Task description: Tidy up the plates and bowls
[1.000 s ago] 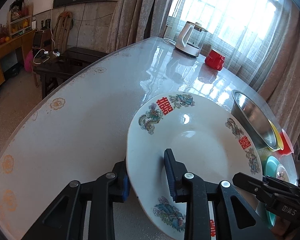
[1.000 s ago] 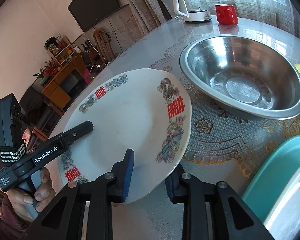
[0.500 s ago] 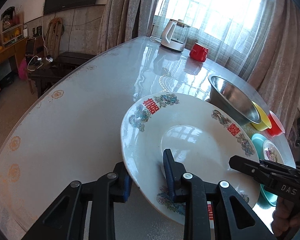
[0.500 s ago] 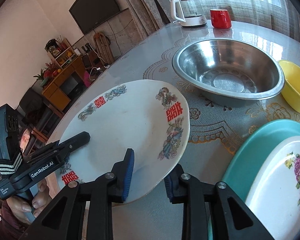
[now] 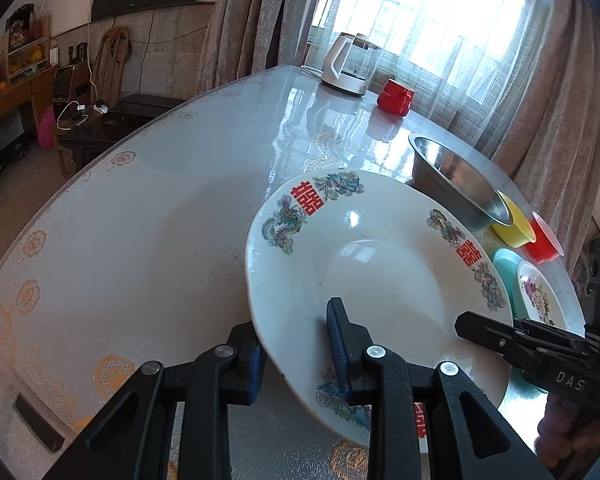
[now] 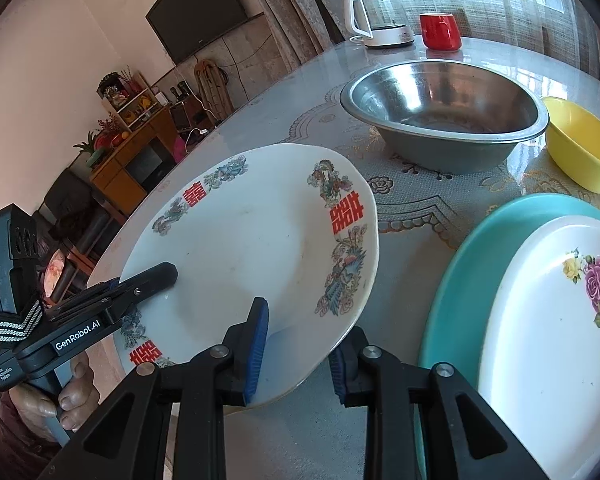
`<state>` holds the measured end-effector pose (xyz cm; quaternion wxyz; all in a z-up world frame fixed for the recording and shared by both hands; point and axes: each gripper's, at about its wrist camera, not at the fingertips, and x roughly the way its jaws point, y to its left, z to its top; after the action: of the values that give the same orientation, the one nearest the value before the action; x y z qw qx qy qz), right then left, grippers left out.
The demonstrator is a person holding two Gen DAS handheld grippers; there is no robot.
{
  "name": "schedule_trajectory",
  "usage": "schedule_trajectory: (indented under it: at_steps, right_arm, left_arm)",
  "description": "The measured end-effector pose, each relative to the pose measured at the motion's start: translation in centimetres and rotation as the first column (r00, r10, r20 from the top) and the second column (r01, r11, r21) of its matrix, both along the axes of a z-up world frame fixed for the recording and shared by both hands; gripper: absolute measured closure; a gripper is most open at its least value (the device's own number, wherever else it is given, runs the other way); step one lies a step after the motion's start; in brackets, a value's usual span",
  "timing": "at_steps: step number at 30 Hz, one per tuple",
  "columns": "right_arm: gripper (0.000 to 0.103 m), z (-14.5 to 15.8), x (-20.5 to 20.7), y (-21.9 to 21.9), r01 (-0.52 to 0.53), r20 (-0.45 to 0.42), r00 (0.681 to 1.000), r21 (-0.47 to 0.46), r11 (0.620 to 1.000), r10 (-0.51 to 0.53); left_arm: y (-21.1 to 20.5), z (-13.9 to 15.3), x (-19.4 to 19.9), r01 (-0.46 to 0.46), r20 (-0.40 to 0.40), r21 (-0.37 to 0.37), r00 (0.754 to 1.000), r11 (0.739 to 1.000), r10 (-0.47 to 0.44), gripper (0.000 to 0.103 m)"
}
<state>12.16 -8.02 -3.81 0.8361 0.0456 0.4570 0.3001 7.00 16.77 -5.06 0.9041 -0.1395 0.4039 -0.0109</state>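
A big white plate (image 5: 380,264) with red characters and dragon prints is held above the table by both grippers; it also shows in the right wrist view (image 6: 256,252). My left gripper (image 5: 296,344) is shut on its near-left rim. My right gripper (image 6: 300,352) is shut on its opposite rim. To the right lie a white flowered plate (image 6: 548,340) stacked on a teal plate (image 6: 460,280), a steel bowl (image 6: 444,108), a yellow bowl (image 6: 580,152) and a red bowl (image 5: 544,240).
A white kettle (image 5: 348,64) and a red mug (image 5: 394,98) stand at the table's far end by the window. The glass-topped table (image 5: 140,240) stretches left of the plate. A dark flat object (image 5: 38,424) lies at the near-left edge.
Both grippers have carried the big plate back toward the near side and right. The steel bowl is now farther off, and the teal and flowered plates have come into fuller view.
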Motion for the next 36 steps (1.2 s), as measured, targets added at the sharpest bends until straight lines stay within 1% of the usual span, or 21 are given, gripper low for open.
schedule_trajectory:
  at_steps: [3,7,13,15,16,17,19,21,22,24,25,28,34,36]
  right_arm:
    - [0.075,-0.3,-0.1,-0.2,-0.002,0.004,1.0,0.003,1.0,0.002]
    - [0.075,-0.4,-0.2,-0.2,-0.003,0.001,1.0,0.004,1.0,0.003]
    - [0.074,-0.4,0.0,-0.3,0.001,-0.025,1.0,0.006,1.0,-0.001]
    - [0.072,-0.4,0.1,-0.3,0.007,-0.029,1.0,0.006,1.0,-0.006]
    - [0.071,-0.4,0.3,-0.2,0.012,-0.026,1.0,0.003,1.0,-0.012]
    - [0.07,-0.3,0.5,-0.1,0.014,-0.022,1.0,-0.003,1.0,-0.014]
    - [0.07,-0.3,0.7,0.1,0.021,-0.011,1.0,-0.021,1.0,-0.022]
    - [0.07,-0.3,0.8,0.3,0.017,0.003,1.0,-0.027,0.999,-0.017]
    - [0.07,-0.3,0.8,0.3,0.019,0.011,1.0,-0.03,0.999,-0.018]
    - [0.071,-0.3,0.8,0.4,0.017,0.02,1.0,-0.041,0.999,-0.016]
    - [0.073,-0.3,0.8,0.4,0.017,0.027,1.0,-0.051,0.999,-0.016]
    - [0.076,-0.3,0.6,0.2,0.019,0.047,0.999,-0.064,0.998,-0.016]
    - [0.077,0.2,-0.5,-0.1,0.009,0.072,0.997,-0.067,0.998,-0.004]
    - [0.077,0.5,-0.8,-0.3,0.008,0.082,0.997,-0.068,0.998,-0.003]
  left_arm:
    - [0.4,0.3,0.1,-0.014,0.006,0.004,1.0,1.0,0.014,0.074]
    - [1.4,0.4,0.6,-0.03,0.002,-0.03,1.0,0.999,0.03,0.073]
    - [1.6,0.3,2.0,-0.017,0.004,-0.029,1.0,0.999,0.017,0.073]
    - [1.7,0.2,2.9,-0.008,0.0,-0.034,1.0,0.999,0.008,0.072]
    - [1.7,0.2,3.5,-0.004,-0.004,-0.031,1.0,1.0,0.004,0.071]
    - [1.7,0.1,4.1,-0.001,-0.01,-0.023,1.0,1.0,0.0,0.067]
    - [1.6,0.0,5.0,0.018,-0.018,-0.025,1.0,1.0,-0.018,0.066]
    - [1.3,0.0,5.4,0.034,-0.011,0.004,0.999,0.999,-0.034,0.067]
    - [1.2,0.0,5.4,0.035,-0.009,0.012,0.999,0.999,-0.035,0.067]
    - [1.4,-0.1,5.1,0.035,-0.005,-0.003,0.999,0.999,-0.035,0.069]
    - [1.6,-0.1,4.8,0.035,-0.003,-0.011,0.999,0.999,-0.035,0.07]
    - [1.6,0.0,3.6,0.033,0.002,-0.013,0.999,0.999,-0.032,0.072]
    - [1.1,0.3,1.0,0.036,0.019,0.0,0.999,0.999,-0.036,0.073]
    - [1.0,0.2,0.4,0.038,0.021,-0.007,0.999,0.999,-0.038,0.073]
